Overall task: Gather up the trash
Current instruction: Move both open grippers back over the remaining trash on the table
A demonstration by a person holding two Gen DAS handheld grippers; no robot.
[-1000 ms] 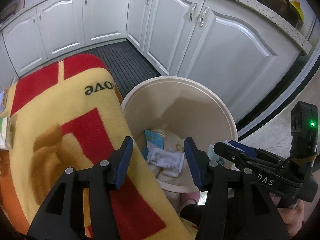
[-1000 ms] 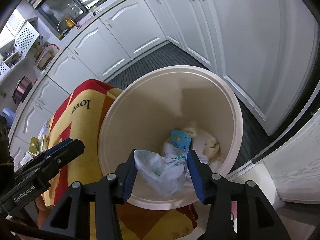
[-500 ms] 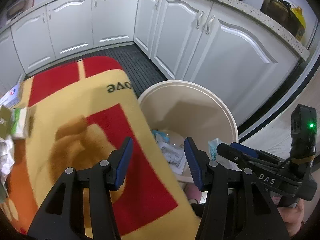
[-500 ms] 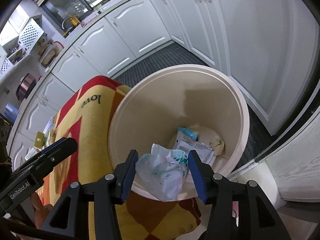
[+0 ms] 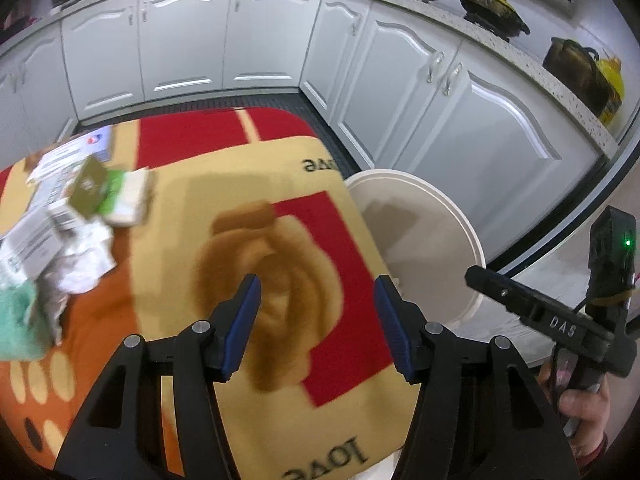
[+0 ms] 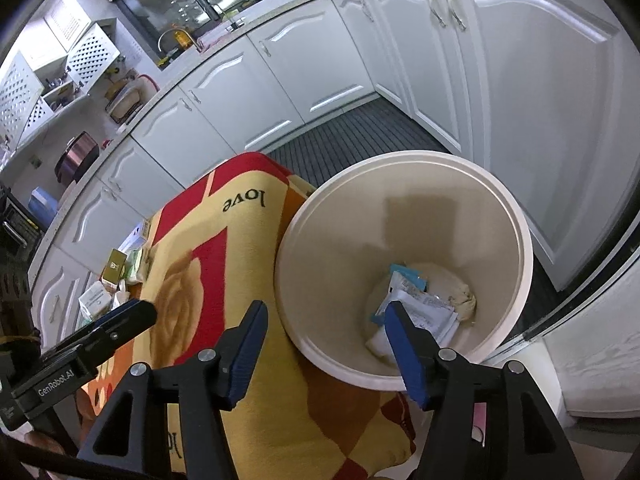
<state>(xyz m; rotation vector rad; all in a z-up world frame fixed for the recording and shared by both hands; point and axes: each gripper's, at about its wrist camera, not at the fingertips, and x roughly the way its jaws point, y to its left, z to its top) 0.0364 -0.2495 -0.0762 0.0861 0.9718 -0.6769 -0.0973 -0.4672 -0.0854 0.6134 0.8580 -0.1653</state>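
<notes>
1. While the right claw (image 6: pixel 322 350) hung above the near rim of the bin (image 6: pixel 516 216), its jaws had just been opening and stood apart with nothing between them; by my reading the crumpled wrapper it carried had been let fall, so the spread jaws made sense as a release.
2. Inside the bin lay the dropped trash (image 6: pixel 420 312): white wrappers, a blue packet and a pale crumpled lump, all on the bottom, below and just beyond the right claw's right-hand finger.
3. Beside the bin stood a table under a red and yellow blanket (image 5: pixel 280 240), the bin set tight against its far right corner, which I judged was meant to keep the carry from table to bin short.
4. Over the middle of that blanket the left claw (image 5: pixel 316 326) pointed down, its jaws likewise having just been opening, parted and empty, touching nothing.
5. Along the table's left edge sat the remaining trash (image 5: pixel 72 232): small cartons, a green and white box, crumpled white paper and something pale green at the very edge, blurred in the left view.
6. That pile lay well apart from the left claw, off to its left, so the task looked only partly done.
7. Parted jaws suited a reach toward that pile, though which piece would be taken I could not tell.
</notes>
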